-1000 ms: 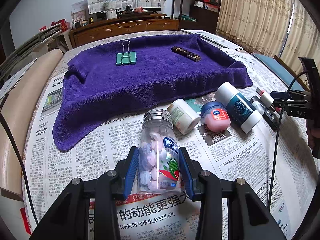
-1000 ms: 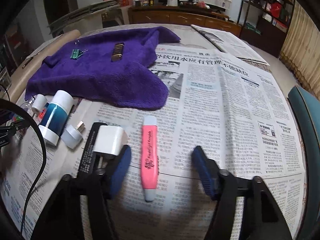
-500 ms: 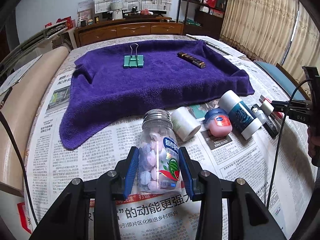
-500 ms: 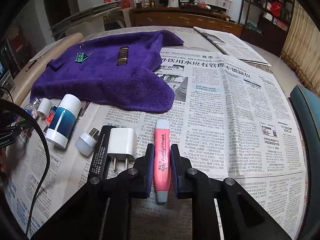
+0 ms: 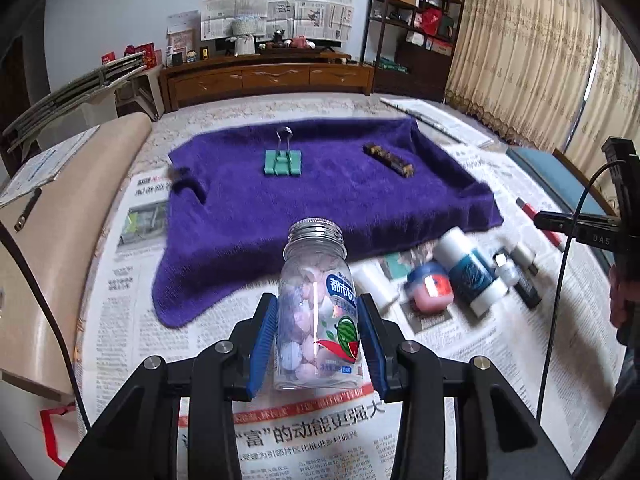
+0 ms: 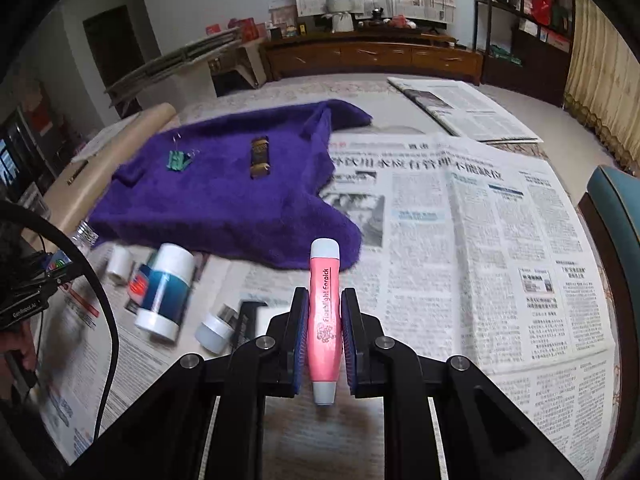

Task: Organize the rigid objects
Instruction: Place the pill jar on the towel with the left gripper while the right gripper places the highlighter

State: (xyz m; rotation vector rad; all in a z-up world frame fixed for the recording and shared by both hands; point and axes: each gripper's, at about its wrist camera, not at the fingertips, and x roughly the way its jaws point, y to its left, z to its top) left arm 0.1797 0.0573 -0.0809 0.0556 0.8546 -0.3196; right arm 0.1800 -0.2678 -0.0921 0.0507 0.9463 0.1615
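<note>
My left gripper (image 5: 318,332) is shut on a clear candy jar (image 5: 316,304) with a silver screw lid, held upright just above the newspaper. My right gripper (image 6: 324,328) is shut on a pink flashlight pen (image 6: 325,316) with grey ends, lifted off the table. Beyond both lies a purple towel (image 5: 320,200) (image 6: 224,200). On it rest a green binder clip (image 5: 283,161) (image 6: 178,159) and a dark brown bar (image 5: 388,159) (image 6: 260,157).
On the newspaper right of the jar lie a white tube (image 5: 374,286), a pink tin (image 5: 432,286), a blue-and-white stick (image 5: 470,276) (image 6: 166,292) and small dark items (image 5: 524,280). A white cap (image 6: 216,330) and a black-and-white charger (image 6: 252,316) sit left of the pen. A teal chair (image 6: 620,216) stands at right.
The right gripper's jaws closed on the pink pen and lifted it. The left gripper rose with the jar in it. Both views now look further across the towel.
</note>
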